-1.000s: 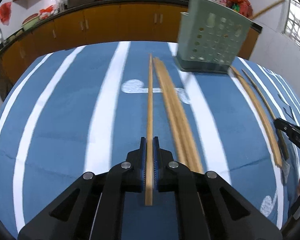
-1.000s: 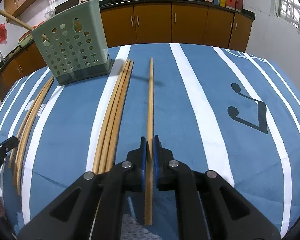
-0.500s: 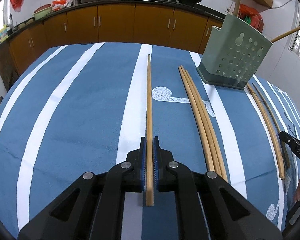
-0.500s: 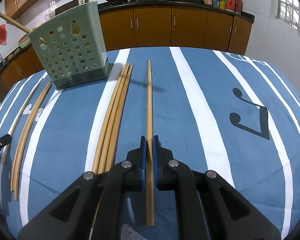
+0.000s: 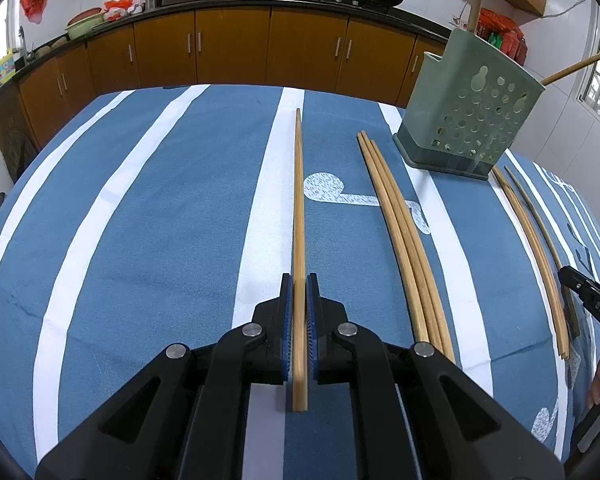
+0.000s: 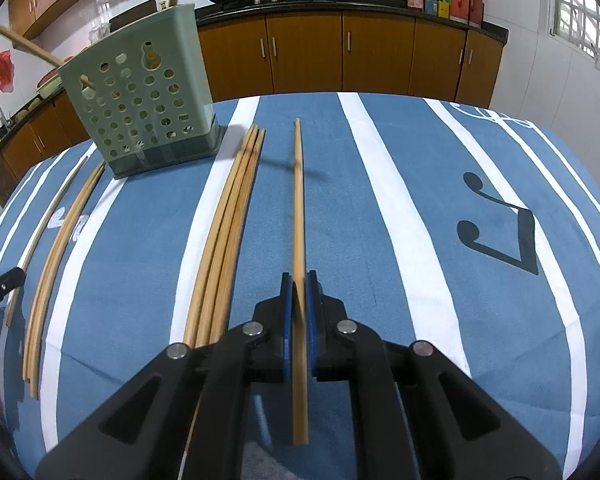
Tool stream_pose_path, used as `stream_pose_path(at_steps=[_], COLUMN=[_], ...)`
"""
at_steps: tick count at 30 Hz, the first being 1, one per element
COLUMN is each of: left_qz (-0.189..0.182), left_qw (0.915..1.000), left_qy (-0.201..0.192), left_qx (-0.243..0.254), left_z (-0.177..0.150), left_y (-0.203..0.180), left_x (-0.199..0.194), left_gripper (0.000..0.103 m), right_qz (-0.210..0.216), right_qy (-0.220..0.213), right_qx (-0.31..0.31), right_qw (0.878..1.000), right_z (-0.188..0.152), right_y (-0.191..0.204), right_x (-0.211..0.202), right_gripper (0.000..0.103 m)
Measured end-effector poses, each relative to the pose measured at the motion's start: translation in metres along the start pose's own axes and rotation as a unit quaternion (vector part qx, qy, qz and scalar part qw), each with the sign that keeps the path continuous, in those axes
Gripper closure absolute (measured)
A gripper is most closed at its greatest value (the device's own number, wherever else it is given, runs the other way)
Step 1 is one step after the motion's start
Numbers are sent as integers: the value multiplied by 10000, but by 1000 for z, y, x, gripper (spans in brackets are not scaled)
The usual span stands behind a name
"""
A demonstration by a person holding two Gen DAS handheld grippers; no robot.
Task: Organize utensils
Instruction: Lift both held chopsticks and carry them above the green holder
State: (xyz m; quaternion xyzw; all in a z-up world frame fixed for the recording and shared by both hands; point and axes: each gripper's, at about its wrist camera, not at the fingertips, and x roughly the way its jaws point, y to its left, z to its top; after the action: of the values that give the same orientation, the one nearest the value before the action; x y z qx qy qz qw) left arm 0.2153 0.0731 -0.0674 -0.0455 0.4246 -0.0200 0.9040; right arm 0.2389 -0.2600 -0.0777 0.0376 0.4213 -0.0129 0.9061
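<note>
My left gripper point(image 5: 299, 280) is shut on a long wooden chopstick point(image 5: 298, 200) that points away over the blue striped tablecloth. My right gripper point(image 6: 299, 280) is shut on another wooden chopstick point(image 6: 298, 200), held above the cloth with its shadow beneath. A green perforated utensil holder point(image 5: 470, 108) stands at the far right in the left wrist view and appears as the holder point(image 6: 140, 100) at the far left in the right wrist view, with chopsticks sticking out of it. A bundle of three chopsticks point(image 5: 404, 232) lies between the grippers, seen again as the bundle point(image 6: 228, 232).
More chopsticks point(image 5: 532, 240) lie beside the holder, seen also as chopsticks point(image 6: 56, 256) near the cloth's left side. The other gripper's tip point(image 5: 588, 296) shows at the right edge. Wooden kitchen cabinets point(image 5: 260, 48) stand behind the table.
The left gripper's view has swung left with its chopstick, so the holder and bundle sit farther right. The right gripper has barely moved.
</note>
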Motion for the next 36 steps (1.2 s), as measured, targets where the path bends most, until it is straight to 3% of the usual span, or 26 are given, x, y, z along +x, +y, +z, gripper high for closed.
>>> stream_pose_path(at_steps=[10, 15, 29, 36], left_qz=[59, 67, -155, -240], left_qw=[9999, 9999, 9941, 9878], left_qy=[24, 44, -1074, -1536], left_qx=[129, 130, -78, -127], left_z=[-5, -4, 37, 58], left_y=[-3, 0, 15, 16], left_x=[-4, -13, -92, -118], left_gripper=[96, 96, 96, 96], right_qz=[27, 68, 135, 127], right_qy=[29, -310, -1645, -1874], right_qx=[-44, 27, 309, 369], right_qw=[10000, 9995, 9858, 9815], right_z=[-4, 4, 46, 53], right_y=[-3, -9, -23, -26], right_x=[-6, -32, -113, -126], right_gripper=[95, 95, 95, 96])
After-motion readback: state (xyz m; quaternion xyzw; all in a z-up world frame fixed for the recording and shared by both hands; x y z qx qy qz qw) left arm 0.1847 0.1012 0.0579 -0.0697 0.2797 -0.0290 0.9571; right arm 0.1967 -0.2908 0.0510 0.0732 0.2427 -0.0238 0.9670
